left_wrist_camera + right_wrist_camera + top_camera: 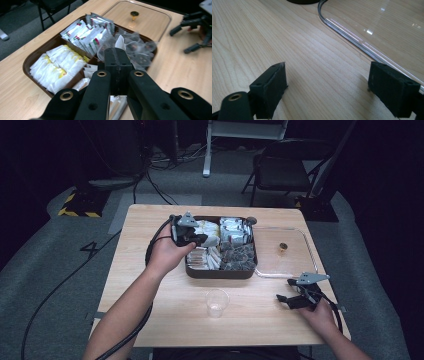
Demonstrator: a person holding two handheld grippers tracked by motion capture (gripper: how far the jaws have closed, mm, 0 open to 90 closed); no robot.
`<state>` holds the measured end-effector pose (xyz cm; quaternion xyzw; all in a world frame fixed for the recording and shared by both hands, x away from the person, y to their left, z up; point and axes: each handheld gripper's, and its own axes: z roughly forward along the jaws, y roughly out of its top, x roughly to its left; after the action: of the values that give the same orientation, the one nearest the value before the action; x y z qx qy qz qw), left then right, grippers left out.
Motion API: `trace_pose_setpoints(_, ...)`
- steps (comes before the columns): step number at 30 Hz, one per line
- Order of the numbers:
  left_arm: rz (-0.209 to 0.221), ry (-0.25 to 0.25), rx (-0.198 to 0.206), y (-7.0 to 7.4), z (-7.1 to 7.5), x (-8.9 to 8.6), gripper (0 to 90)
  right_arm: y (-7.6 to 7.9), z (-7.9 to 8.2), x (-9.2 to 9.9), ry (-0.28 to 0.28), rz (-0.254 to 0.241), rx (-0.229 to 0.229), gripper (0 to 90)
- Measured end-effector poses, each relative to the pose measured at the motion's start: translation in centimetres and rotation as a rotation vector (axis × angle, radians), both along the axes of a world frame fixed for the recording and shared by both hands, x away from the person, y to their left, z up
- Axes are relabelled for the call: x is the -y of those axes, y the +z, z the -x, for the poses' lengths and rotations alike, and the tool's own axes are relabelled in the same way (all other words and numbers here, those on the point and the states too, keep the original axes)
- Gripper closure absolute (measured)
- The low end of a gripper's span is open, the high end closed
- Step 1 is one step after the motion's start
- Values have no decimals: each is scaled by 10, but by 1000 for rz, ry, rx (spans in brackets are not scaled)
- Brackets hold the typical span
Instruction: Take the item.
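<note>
High view overhead facing forward, left gripper view close above tray (35, 58), right gripper view skimming lid (387, 30), both in high view.

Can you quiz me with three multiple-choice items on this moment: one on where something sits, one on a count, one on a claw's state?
1. Where does the clear plastic cup stand?
A. inside the tray
B. on the table, on the person's side of the tray
C. on the clear lid

2. How many compartments of packets does the brown tray have?
A. two
B. four
C. six

3. How does the right claw stand?
A. open over the bare table
B. shut on a packet
C. shut on the cup

Answers:
1. B, the high view shows the cup upright on the wood, apart from the tray.
2. B, dividers split the tray into four sections.
3. A, its jaws stand wide apart beside the clear lid's edge, nothing between them.
</note>
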<state>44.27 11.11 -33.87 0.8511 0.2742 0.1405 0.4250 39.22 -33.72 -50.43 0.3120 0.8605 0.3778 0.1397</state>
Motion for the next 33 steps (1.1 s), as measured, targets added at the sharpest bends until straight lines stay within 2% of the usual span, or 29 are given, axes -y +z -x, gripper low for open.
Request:
trace_pose_setpoints(4, 8, -17, 0, 3, 14, -6, 900, 0, 0, 0, 0, 0, 0, 153)
trace_pose_setpoints(9, 40, -33, 9, 7, 31, -15, 900, 0, 0, 0, 0, 1, 0, 153)
trace_pose_setpoints(15, 46, -52, 29, 10, 53, -21, 900, 0, 0, 0, 0, 0, 0, 154)
trace_pose_setpoints(21, 54, -93, 13, 8, 74, -22, 900, 0, 0, 0, 0, 0, 0, 154)
trace_pose_setpoints(27, 42, -127, 9, 5, 92, -19, 900, 0, 0, 0, 0, 0, 0, 154)
trace_pose_setpoints(33, 35, -153, -13, -4, 102, -15, 900, 0, 0, 0, 0, 0, 0, 154)
